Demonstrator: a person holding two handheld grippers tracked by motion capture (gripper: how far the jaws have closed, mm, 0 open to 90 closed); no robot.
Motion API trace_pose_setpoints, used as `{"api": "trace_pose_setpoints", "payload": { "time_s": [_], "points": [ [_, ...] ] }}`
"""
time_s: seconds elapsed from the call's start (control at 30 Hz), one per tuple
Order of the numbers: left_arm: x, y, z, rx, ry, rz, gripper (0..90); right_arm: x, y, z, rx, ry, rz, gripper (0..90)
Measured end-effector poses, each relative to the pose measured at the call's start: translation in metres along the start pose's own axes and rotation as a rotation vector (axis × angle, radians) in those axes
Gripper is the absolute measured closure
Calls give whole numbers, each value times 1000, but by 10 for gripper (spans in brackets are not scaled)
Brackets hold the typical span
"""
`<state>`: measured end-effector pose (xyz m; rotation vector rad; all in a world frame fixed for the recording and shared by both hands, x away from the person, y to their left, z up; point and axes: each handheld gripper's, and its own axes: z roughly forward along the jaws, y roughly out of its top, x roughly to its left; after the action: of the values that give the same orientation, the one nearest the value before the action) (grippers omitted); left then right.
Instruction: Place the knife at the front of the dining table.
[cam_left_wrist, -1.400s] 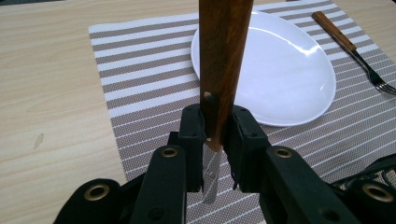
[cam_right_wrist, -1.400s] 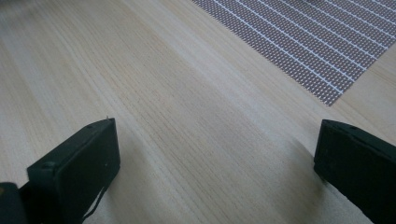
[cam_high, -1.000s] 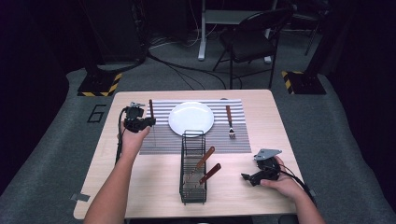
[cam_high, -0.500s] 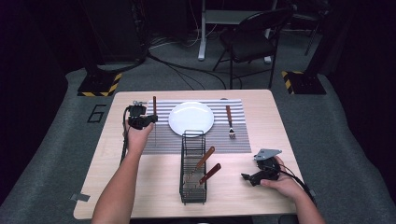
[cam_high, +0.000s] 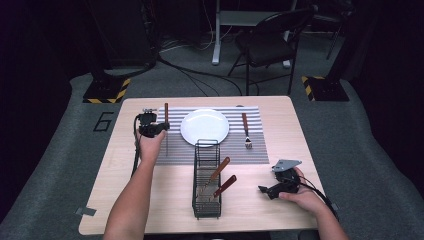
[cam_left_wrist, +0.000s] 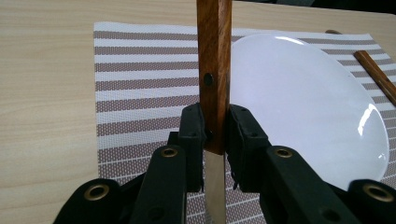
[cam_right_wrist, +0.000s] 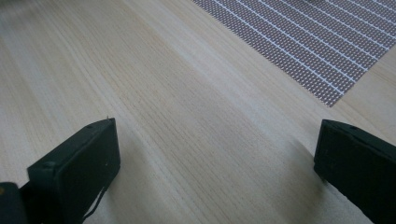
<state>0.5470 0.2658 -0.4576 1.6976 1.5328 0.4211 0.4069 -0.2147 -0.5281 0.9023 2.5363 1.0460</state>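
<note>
High view: our left gripper (cam_high: 159, 128), forearm stretched toward frame's upper left, pinches a wooden-handled knife (cam_left_wrist: 214, 70) over the striped placemat (cam_left_wrist: 140, 70) beside the plate (cam_left_wrist: 308, 107); our right gripper (cam_high: 272, 189) rests spread on the bench (cam_high: 250, 200), lower right.

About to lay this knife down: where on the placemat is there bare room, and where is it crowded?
The striped strip left of the white plate, under the left claw gripping the knife, is bare. The right strip holds a fork. The placemat's near edge is crowded by the wire caddy.
</note>
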Motion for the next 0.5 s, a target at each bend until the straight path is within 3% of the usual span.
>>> {"api": "trace_pose_setpoints", "payload": {
  "time_s": [0.27, 0.5],
  "points": [
    [9, -3, 13, 0, -3, -62, 759, 0, 0, 0, 1, 0, 0, 0],
    [11, -6, 23, -6, -2, -89, 760, 0, 0, 0, 1, 1, 0, 0]
  ]
}}
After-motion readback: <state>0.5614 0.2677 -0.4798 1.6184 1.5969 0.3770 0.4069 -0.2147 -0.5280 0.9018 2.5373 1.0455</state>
